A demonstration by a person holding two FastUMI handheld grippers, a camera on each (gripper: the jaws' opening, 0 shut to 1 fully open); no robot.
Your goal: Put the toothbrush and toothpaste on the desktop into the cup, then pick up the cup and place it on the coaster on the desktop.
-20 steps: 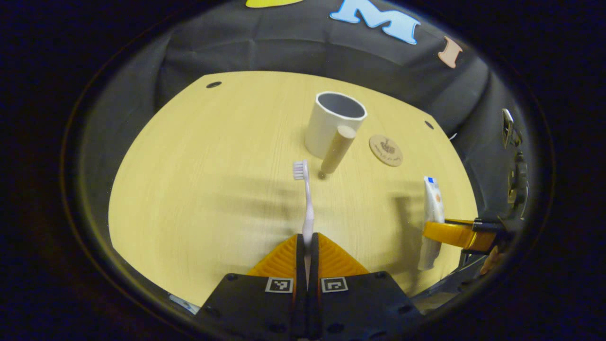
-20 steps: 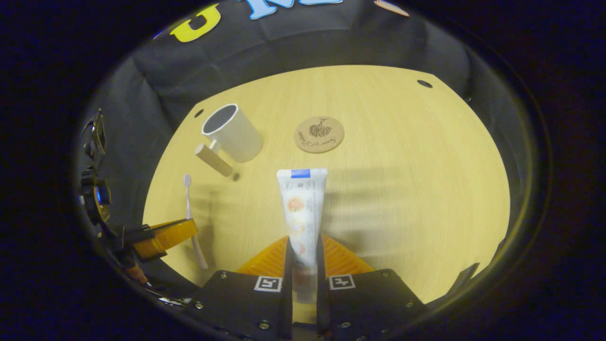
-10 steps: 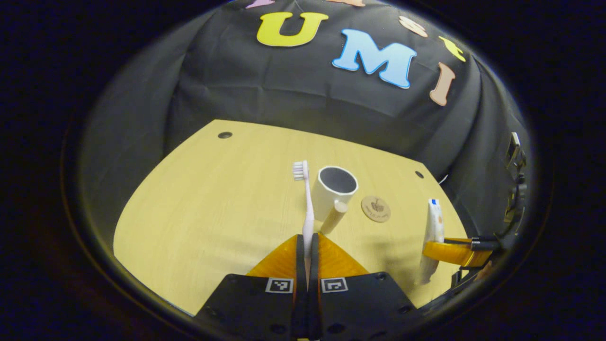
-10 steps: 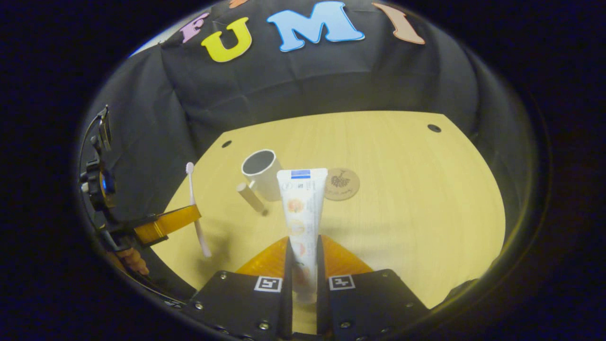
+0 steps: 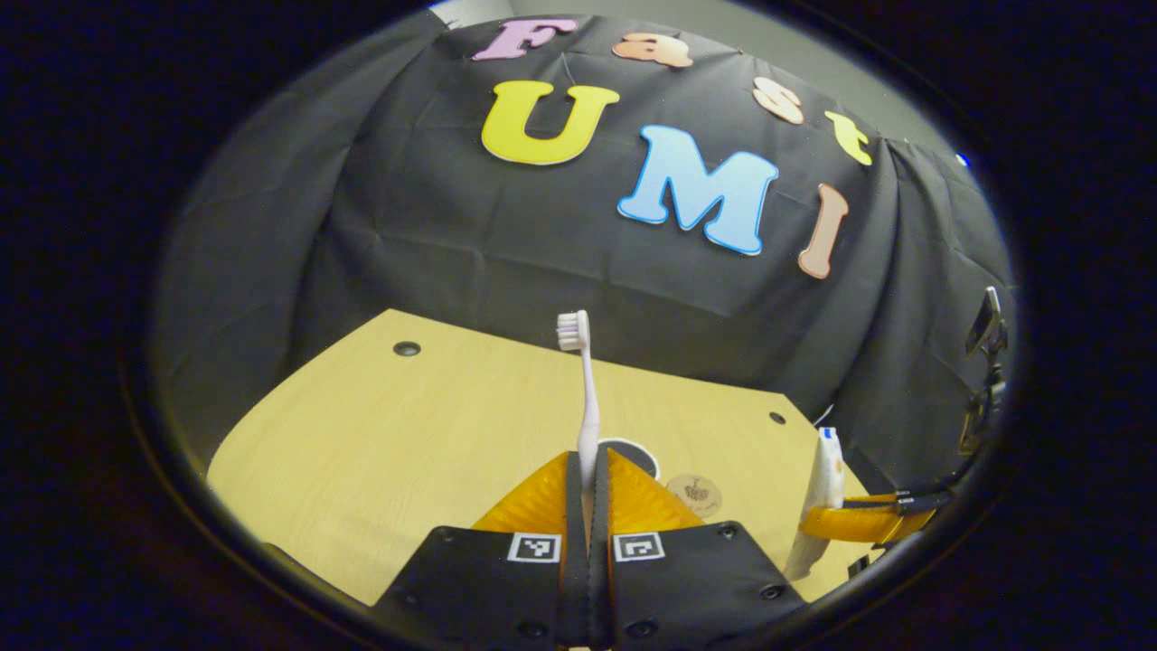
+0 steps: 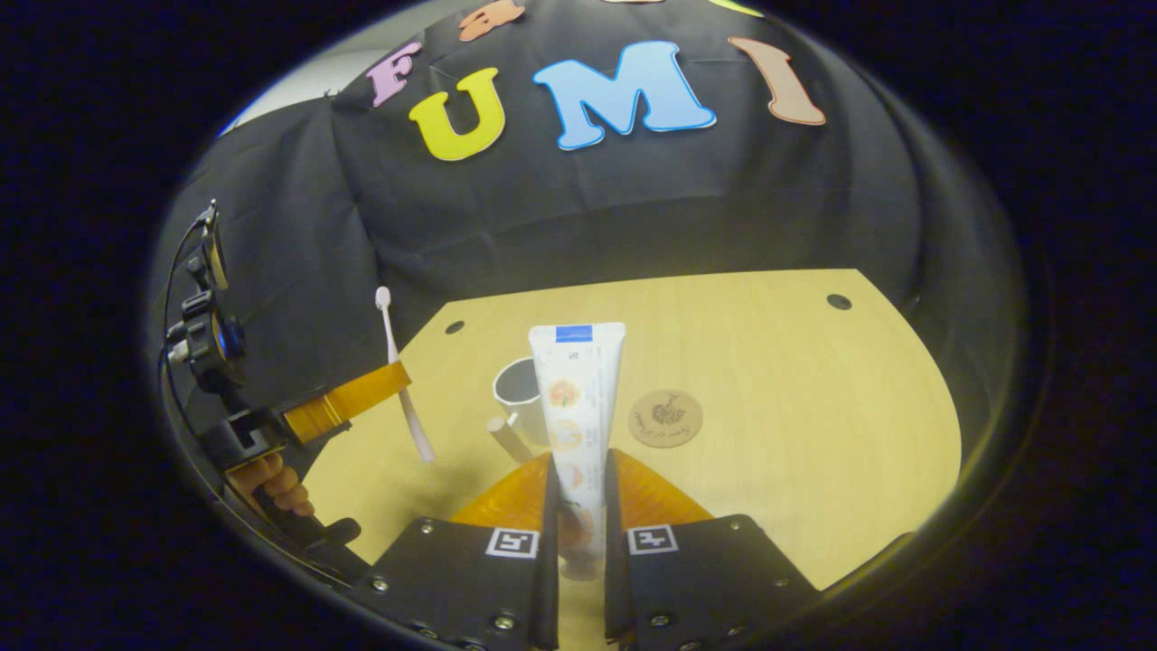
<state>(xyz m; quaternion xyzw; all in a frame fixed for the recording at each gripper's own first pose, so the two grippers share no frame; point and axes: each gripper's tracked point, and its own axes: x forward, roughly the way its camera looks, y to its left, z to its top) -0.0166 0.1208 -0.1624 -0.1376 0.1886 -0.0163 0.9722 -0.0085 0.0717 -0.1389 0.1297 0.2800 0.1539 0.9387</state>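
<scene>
Between the closed fingers of the left gripper [image 5: 587, 470]: one pale pink plastic toothbrush [image 5: 586, 398], clamped by the lower handle. Long axis upright in the left gripper view, bristle head uppermost, well above the desktop. Seen from the right gripper view, the same left gripper [image 6: 357, 400] stands at far left with a person's hand [image 6: 271, 484] beneath it; the toothbrush [image 6: 402, 380] leans slightly, head up, lower end hanging clear of the wood.

Between the fingers of the right gripper [image 6: 578, 479]: one white soft plastic toothpaste tube [image 6: 577, 398] with a blue band at its flat end and fruit print on the body. Both fingers press its lower part. Long axis upright, flat crimped end uppermost, cap end down between the fingers. In the left gripper view the right gripper [image 5: 859, 523] sits at lower right, tube [image 5: 818, 493] likewise standing on end.

Beyond the grippers, on the light wooden desktop [image 6: 795, 380]: one white cylindrical cup [image 6: 520, 393] with a straight peg-like handle, opening up, partly behind the tube. Just right of it, apart from it, one round brown coaster [image 6: 666, 418] with a dark printed motif, lying flat. Cup rim [image 5: 633, 450] and coaster [image 5: 694, 495] also show just past the left gripper's fingers.
</scene>
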